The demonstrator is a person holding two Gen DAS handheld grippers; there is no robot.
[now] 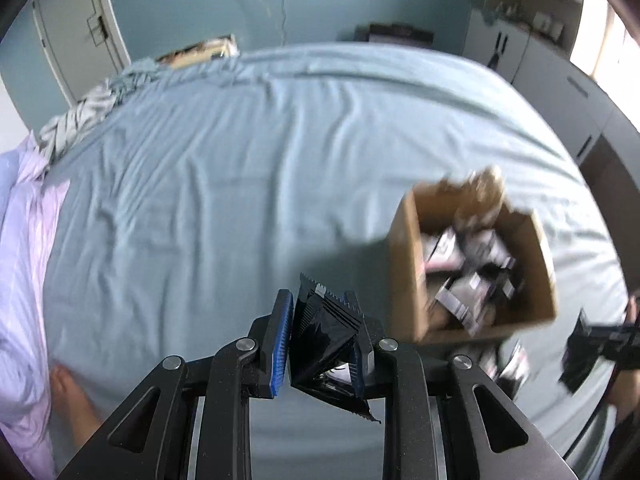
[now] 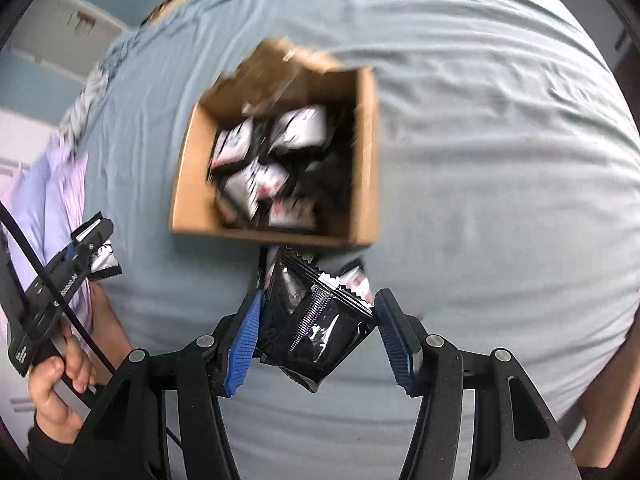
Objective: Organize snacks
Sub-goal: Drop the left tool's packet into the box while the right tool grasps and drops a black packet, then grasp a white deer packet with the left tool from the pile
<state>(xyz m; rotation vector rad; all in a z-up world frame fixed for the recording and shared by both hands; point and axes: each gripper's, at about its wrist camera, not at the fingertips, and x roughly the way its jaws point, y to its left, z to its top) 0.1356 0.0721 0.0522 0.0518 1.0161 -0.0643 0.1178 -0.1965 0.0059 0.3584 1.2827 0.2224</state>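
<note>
Covering the bed, a blue-grey sheet (image 1: 240, 160) lies wrinkled; pale blue walls behind. Left gripper (image 1: 320, 340) clamps a black packet (image 1: 320, 344); right gripper (image 2: 316, 328) clamps another packet (image 2: 316, 336) beside the cardboard box (image 2: 366, 152) of snack packets (image 2: 276, 160). Print illegible.

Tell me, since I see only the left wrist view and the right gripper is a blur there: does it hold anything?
Observer: Yes. The right gripper has a bunch of black packets between its pads.
Operator: Where is the box from there?
Observer: The box lies straight ahead, its near wall just past the packets' tips.
Operator: How does my left gripper look from outside?
Observer: The left gripper is off to the box's left, and its packet shows a silver face.
</note>
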